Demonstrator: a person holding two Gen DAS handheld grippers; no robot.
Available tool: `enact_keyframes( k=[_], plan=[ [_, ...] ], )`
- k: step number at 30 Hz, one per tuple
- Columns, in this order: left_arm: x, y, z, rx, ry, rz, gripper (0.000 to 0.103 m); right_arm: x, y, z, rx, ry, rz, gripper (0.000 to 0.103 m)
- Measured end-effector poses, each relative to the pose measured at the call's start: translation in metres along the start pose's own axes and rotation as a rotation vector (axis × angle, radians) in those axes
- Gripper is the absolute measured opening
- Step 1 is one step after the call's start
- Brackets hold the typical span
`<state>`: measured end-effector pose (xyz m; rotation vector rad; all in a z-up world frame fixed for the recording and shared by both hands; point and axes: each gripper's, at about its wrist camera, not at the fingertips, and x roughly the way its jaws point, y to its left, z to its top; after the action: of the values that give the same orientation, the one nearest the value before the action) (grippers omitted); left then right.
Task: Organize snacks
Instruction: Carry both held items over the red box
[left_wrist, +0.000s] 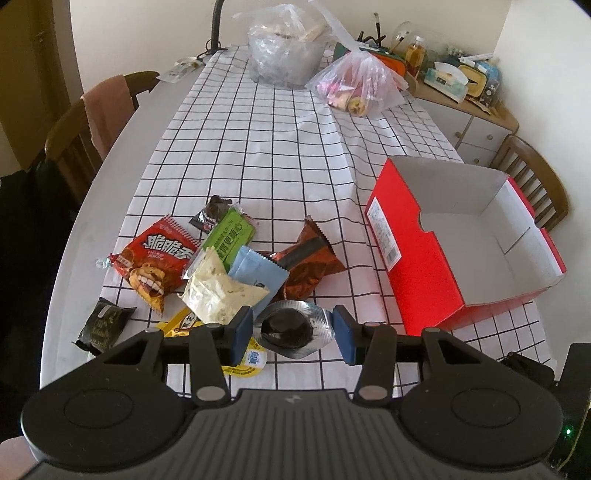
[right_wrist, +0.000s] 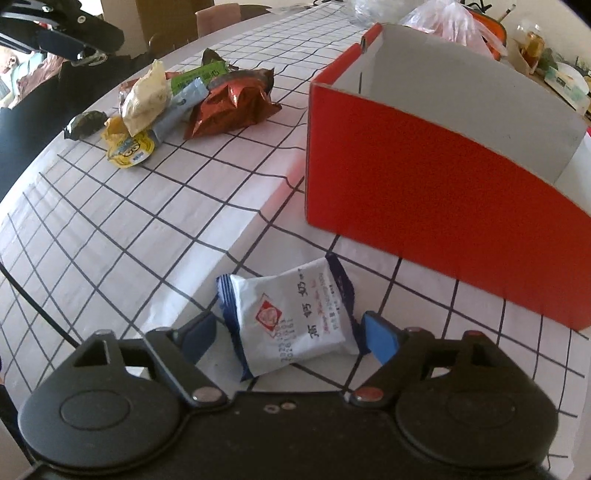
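A pile of snack packets (left_wrist: 221, 258) lies on the checked tablecloth, left of an open red box (left_wrist: 461, 243) that looks empty inside. My left gripper (left_wrist: 293, 330) is open, its pads on either side of a silver foil pack with a dark centre (left_wrist: 290, 326). In the right wrist view, my right gripper (right_wrist: 291, 332) is open around a white and blue packet (right_wrist: 291, 321) lying on the cloth in front of the red box (right_wrist: 424, 177). The snack pile (right_wrist: 192, 96) shows at the far left there.
Two plastic bags (left_wrist: 288, 48) (left_wrist: 358, 85) sit at the table's far end. Wooden chairs (left_wrist: 85, 125) (left_wrist: 532, 177) stand on both sides. A cluttered sideboard (left_wrist: 461, 92) is at the back right. A yellow jelly cup (right_wrist: 131, 149) lies by the pile.
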<state>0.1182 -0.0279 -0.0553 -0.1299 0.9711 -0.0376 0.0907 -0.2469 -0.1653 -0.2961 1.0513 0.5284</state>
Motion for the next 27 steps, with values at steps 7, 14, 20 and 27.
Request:
enact_keyframes(
  k=[7, 14, 20, 27],
  plan=[
    [0.000, 0.004, 0.001, -0.007, 0.001, 0.003, 0.046, -0.003, 0.003, 0.001, -0.025, -0.025, -0.019, 0.063],
    [0.002, -0.006, 0.004, 0.009, -0.001, -0.008, 0.046, -0.016, -0.001, 0.002, 0.040, -0.054, -0.052, 0.056],
    [-0.004, -0.027, 0.009, 0.052, -0.020, -0.044, 0.046, -0.065, -0.008, 0.011, 0.079, -0.133, -0.061, 0.056],
    [-0.012, -0.062, 0.023, 0.119, -0.061, -0.094, 0.046, -0.116, -0.042, 0.032, 0.149, -0.229, -0.118, 0.056]
  ],
)
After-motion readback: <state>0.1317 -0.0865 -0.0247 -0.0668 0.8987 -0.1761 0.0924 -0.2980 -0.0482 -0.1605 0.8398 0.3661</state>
